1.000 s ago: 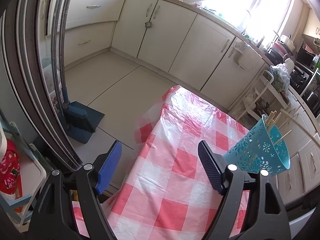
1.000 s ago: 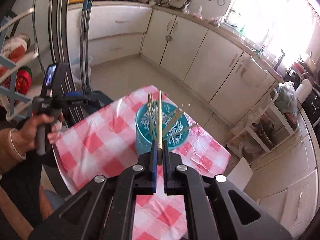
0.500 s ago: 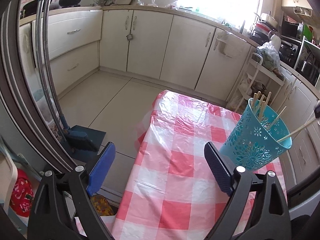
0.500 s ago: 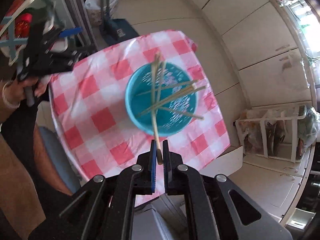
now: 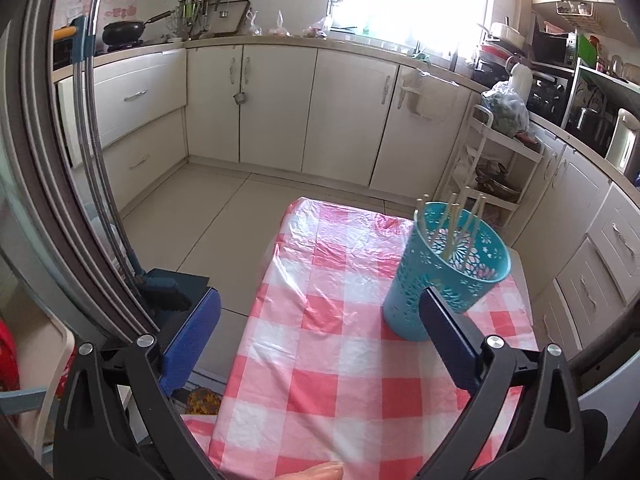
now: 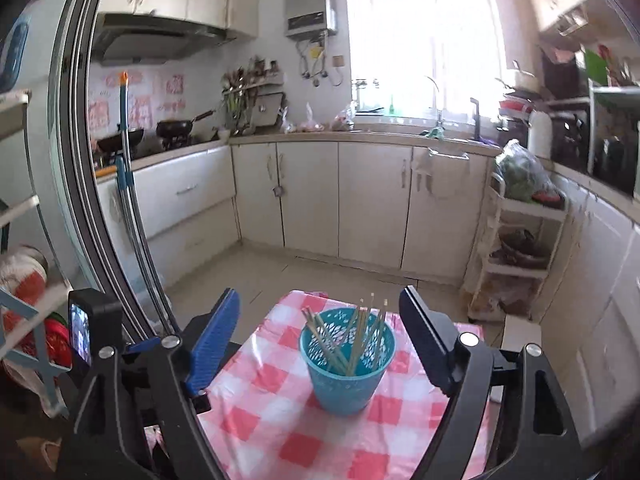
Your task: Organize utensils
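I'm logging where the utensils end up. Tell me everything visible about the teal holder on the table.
The teal holder is a round plastic cup with flower-shaped cutouts in its wall, wider at the rim than the base. It stands upright on the pink-and-white checked tablecloth, toward the far end. Several pale wooden chopsticks lean inside, crossing, tips above the rim. Neither gripper touches it.

Lower lengths of the chopsticks (image 6: 352, 340) sunk out of sight inside the teal basket (image 6: 344, 384) — only tips countable, and poorly. Near corner of the basket base (image 5: 404, 320) masked by the left gripper's (image 5: 320, 332) right finger (image 5: 448, 336). Fingertip (image 5: 316, 472) cropped by the bottom edge. Right side of the right wrist view smeared — shelf contents (image 6: 520, 248) unreadable.
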A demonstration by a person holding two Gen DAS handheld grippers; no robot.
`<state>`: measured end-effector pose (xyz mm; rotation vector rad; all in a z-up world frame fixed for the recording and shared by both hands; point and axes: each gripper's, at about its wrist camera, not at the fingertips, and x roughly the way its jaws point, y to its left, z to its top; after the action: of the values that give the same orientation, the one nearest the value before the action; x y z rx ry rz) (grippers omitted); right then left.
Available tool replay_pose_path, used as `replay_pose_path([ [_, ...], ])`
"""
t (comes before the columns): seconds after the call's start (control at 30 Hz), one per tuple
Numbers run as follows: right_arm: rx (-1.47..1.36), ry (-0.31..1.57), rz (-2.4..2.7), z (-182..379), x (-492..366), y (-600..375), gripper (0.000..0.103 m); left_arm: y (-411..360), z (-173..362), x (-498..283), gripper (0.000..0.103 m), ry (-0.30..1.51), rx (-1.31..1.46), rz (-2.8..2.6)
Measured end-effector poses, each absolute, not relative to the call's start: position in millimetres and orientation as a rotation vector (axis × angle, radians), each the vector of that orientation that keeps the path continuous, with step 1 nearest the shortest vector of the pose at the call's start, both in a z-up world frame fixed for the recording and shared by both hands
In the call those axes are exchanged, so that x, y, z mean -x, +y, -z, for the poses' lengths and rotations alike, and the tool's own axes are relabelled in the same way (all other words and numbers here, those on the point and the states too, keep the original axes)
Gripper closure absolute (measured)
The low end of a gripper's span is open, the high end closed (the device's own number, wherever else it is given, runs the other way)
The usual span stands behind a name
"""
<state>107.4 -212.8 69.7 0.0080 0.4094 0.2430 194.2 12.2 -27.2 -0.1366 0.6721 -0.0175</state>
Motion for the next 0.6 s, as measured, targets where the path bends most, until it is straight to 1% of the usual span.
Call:
replay_pose_path([
  [0.07,-0.041,0.372,-0.191,-68,-73,-210,0.011,3,8,-168,0.008,0.639,0.110,0.019],
  [0.1,-0.052,0.342,-0.164,-71,-55,-207,0.008,-3,-4,-151,0.008,0.611,0.083,0.021],
  [0.23,-0.028,0.211,-0.099,-91,14,-196,0.007,-19,-40,-89,0.008,0.571,0.003,0.048],
  [0.37,-0.011,0.121,-0.058,-103,73,-195,0.007,-19,-66,-28,0.008,0.552,0.016,0.065],
  [0.47,-0.053,0.115,-0.053,-100,111,-202,0.007,-16,-78,19,0.008,0.522,0.026,0.058],
  [0.6,-0.091,0.165,-0.077,-89,138,-206,0.007,-13,-83,63,0.008,0.506,0.016,0.019],
])
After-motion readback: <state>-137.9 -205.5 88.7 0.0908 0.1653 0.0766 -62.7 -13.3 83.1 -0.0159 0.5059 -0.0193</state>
